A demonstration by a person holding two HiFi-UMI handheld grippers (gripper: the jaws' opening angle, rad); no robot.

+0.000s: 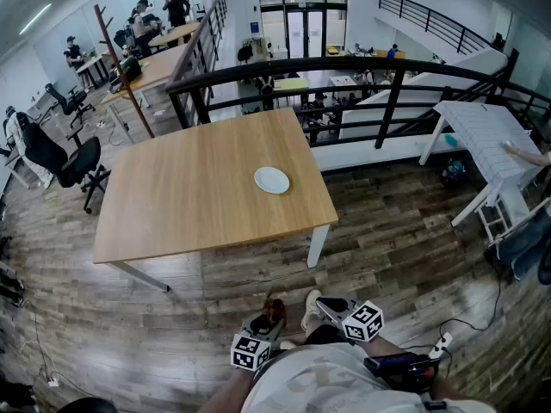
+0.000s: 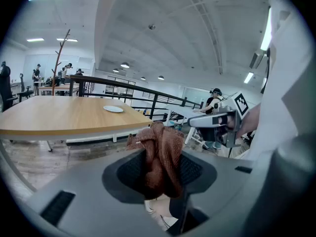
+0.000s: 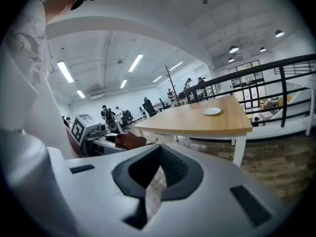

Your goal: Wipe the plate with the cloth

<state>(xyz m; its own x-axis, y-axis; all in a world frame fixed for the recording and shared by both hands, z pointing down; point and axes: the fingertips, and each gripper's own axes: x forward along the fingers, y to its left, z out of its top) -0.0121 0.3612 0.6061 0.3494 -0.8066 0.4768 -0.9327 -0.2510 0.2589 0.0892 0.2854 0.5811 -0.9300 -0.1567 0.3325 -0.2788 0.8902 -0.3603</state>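
The left gripper [image 2: 161,168] is clamped on a brown cloth [image 2: 160,144]. The cloth is bunched between the two dark pads [image 2: 131,169], and a crumpled fold stands up above them. The right gripper [image 3: 156,176] has its jaws drawn almost together, with only a thin wedge of floor [image 1: 387,239] showing through, and nothing is between them.

In the head view both grippers sit low and close to the person's body, side by side above the wood floor and well apart from the table [image 1: 189,200]. Each carries a cube, the left one [image 1: 251,352] and the right one [image 1: 363,321], with black-and-white square markers on its faces. These patterns are the only print that can be made out.

The white plate [image 1: 272,180] lies flat on the light wooden table, near the right edge and towards the corner closest to the person. Both gripper views show it small and far off on the tabletop.

A black railing [image 1: 344,65] runs behind the table, and people stand at desks in the distance
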